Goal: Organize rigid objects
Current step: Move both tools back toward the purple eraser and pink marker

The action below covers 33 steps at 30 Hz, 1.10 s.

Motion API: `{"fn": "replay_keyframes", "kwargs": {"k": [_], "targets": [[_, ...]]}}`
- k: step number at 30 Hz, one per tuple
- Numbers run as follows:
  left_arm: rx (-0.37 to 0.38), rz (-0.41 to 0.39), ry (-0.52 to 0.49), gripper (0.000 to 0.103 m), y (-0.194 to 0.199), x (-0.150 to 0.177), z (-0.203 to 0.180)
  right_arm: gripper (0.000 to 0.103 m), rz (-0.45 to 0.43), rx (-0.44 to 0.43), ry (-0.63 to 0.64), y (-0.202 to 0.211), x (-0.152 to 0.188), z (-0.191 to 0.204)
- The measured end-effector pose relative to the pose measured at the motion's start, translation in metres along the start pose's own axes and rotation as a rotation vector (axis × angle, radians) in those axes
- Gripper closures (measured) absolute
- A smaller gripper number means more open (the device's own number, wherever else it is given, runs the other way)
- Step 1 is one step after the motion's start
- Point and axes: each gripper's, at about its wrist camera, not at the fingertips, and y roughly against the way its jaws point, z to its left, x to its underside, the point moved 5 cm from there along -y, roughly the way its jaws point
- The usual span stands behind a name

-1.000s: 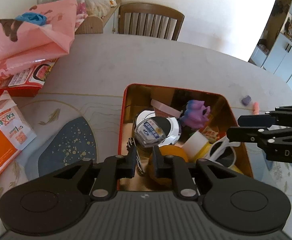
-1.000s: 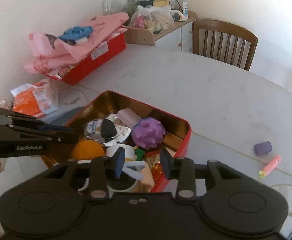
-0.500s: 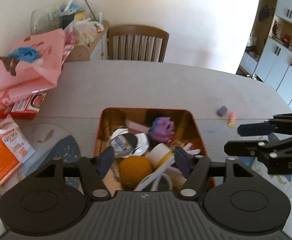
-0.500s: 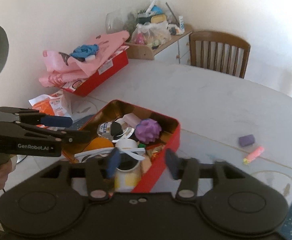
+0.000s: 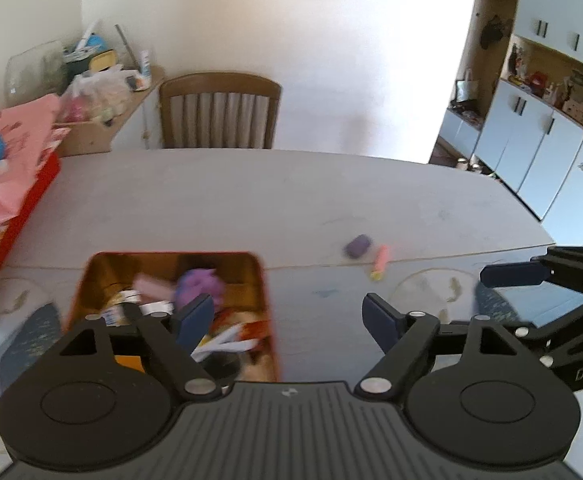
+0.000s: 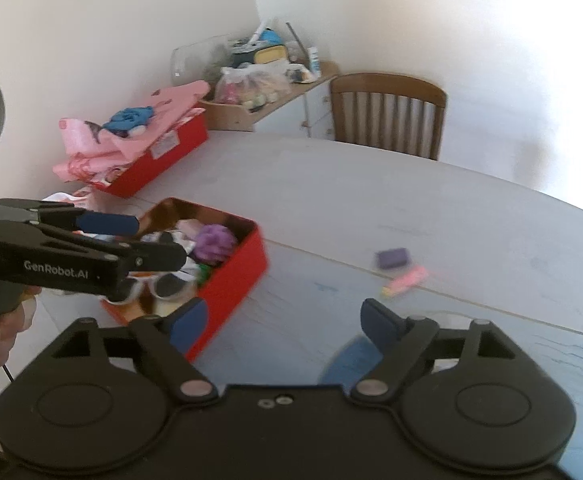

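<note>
The right tongs (image 6: 284,318) stand wide apart with nothing between them, their jaws having just been opening, above bare desk (image 6: 371,192). At the left, a hand (image 6: 5,326) holds the left tongs (image 6: 139,240), also spread, over a red tin (image 6: 227,284). The tin is crowded: a purple ball (image 6: 213,242), a white cup (image 6: 169,288) and other small things too blurred to tell. Well to the tin's right, a purple block (image 6: 392,258) and a pink stick (image 6: 405,280) lie near each other on the desk. A red box (image 6: 159,164) under pink bags (image 6: 131,140) sits at the far left edge. A wooden chair (image 6: 387,114) stands behind the desk, beside a cluttered shelf (image 6: 259,92).
</note>
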Motion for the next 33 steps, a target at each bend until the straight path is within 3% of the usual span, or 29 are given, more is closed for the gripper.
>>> {"fn": "replay_keyframes", "kwargs": {"k": [6,16,22,33], "targets": [[0.038,-0.006,-0.014,0.020,-0.024,-0.009,-0.042,0.000,-0.011,0.031,-0.011,0.010,0.010,-0.036],[0.040,0.053,-0.063,0.020,-0.090,-0.032,-0.083,0.000,-0.003,0.038,0.055,-0.008,0.011,-0.074],[0.023,0.160,-0.068,0.020,-0.141,-0.036,-0.085,0.001,0.023,0.043,0.119,-0.037,0.012,-0.088],[-0.039,0.245,-0.094,0.020,-0.213,-0.040,-0.072,0.001,0.070,0.015,0.200,-0.098,0.006,-0.101]]}}
